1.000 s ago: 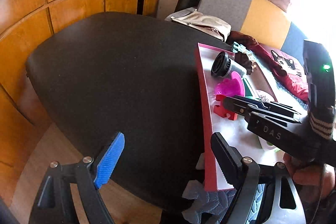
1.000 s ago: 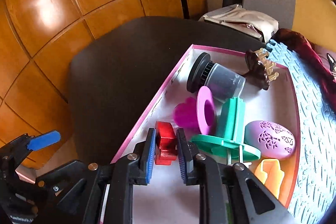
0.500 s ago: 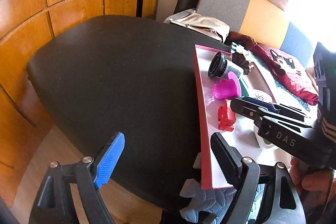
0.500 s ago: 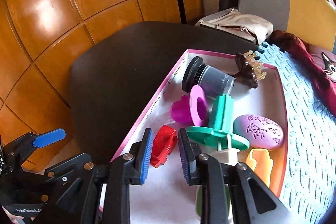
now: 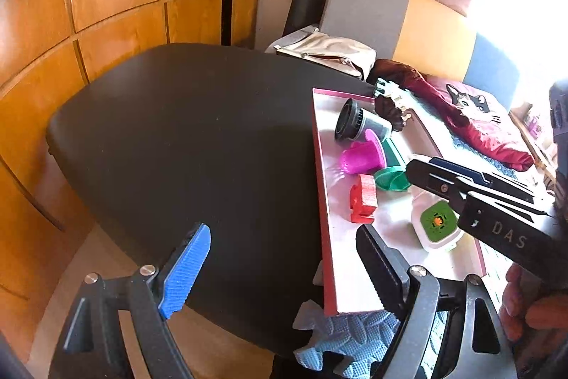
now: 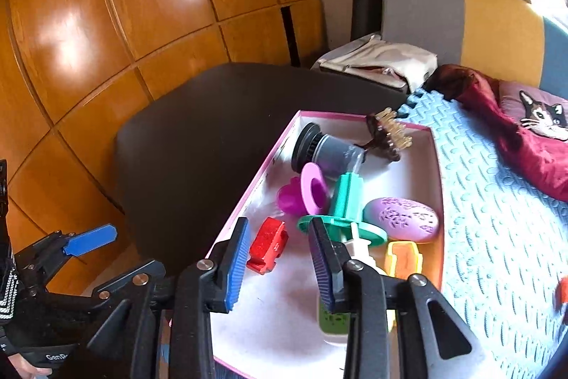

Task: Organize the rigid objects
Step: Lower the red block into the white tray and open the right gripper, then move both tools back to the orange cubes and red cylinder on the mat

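Note:
A red block lies on the white floor of a pink-rimmed box. My right gripper hovers just above and behind the block; its jaws are opening and the blue pads stand clear of the block's sides. The left wrist view shows the same red block below the right gripper. Left of the box, my left gripper stands open over the dark table with nothing between its fingers. The box also holds a grey-and-black cylinder, a magenta cup, a teal spool and a purple egg.
An orange piece, a white-and-green device and a brown comb are in the box too. The dark table spreads left of it. A blue foam mat, a red cloth and a beige bag lie to the right and behind.
The right jaws, shut on the red block a second ago, have parted and drawn back and up. The block stays lying in the box. The left gripper has hardly moved.

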